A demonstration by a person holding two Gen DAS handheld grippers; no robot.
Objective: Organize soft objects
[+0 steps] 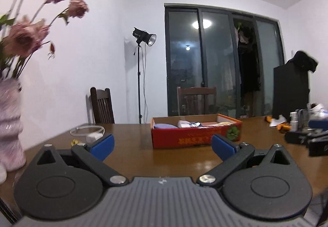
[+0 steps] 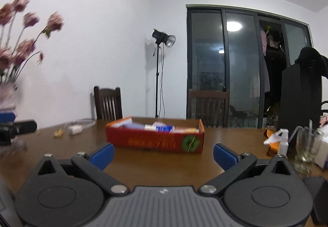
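The red box (image 1: 195, 131) is seen standing on the bench (image 1: 133, 145), ahead of the left tool (image 1: 163, 143) and apart from it. Folded soft items (image 1: 185, 123) in blue, white and pale yellow are held inside the box. The left tool is spread wide and nothing is gripped. The right tool (image 2: 163, 152) is likewise spread wide and empty, with the box just beyond its fingers.
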